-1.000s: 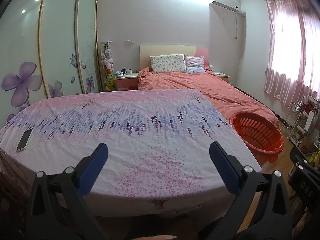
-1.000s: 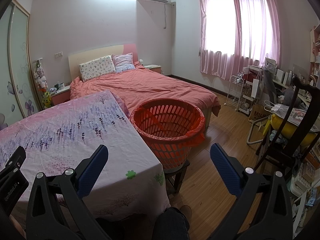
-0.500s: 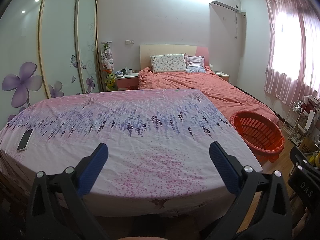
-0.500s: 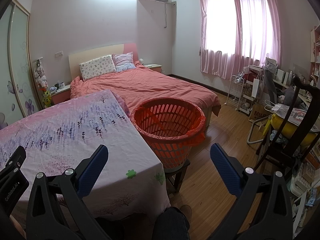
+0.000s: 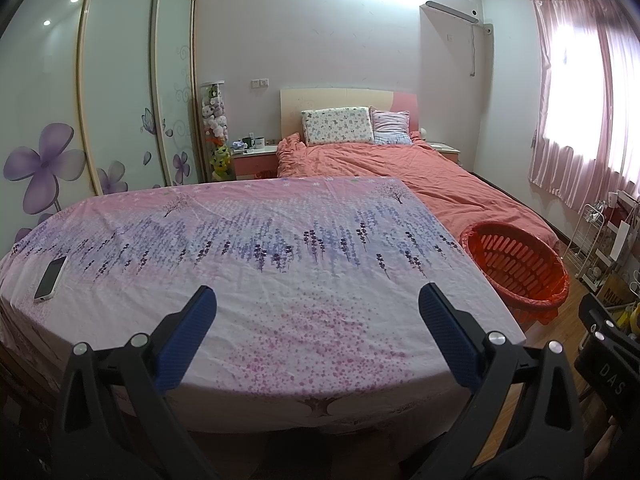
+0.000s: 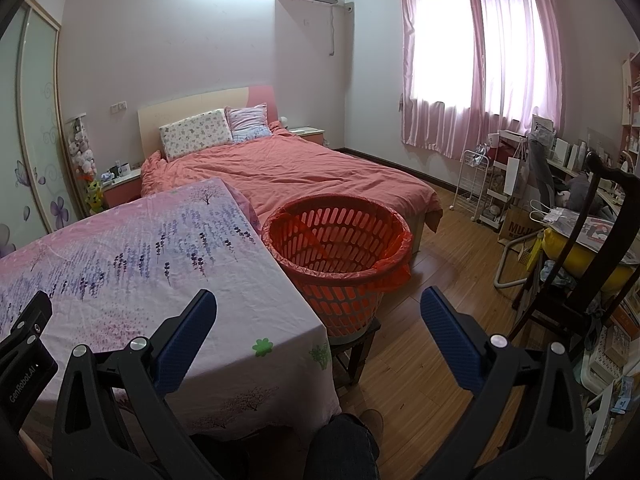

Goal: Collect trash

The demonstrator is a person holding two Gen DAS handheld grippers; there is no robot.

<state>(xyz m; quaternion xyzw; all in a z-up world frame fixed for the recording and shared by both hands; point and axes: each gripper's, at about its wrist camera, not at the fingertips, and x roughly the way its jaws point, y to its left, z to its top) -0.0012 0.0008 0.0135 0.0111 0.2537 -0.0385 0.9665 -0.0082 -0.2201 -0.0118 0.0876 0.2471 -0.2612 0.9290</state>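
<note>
An orange slotted basket (image 6: 340, 248) lined with an orange bag stands on a small dark stool beside the table's right edge; the left wrist view shows the same basket (image 5: 516, 268) at the right. My left gripper (image 5: 316, 300) hangs open above the near edge of the table (image 5: 280, 248), which is covered in a pink and purple flowered cloth. My right gripper (image 6: 318, 300) is open too, held over the table's right corner and the floor, short of the basket. Nothing is held by either. No trash shows on the cloth.
A phone (image 5: 50, 272) lies at the table's left edge. Behind the table stands a bed (image 5: 380, 164) with a salmon cover. A dark chair (image 6: 592, 248), a white rack (image 6: 476, 184) and clutter fill the right side. A knee (image 6: 344, 444) shows below.
The basket sits slightly further left in the left wrist view, so the left gripper has turned a little to the right. The right gripper has barely moved. Both stay open.
</note>
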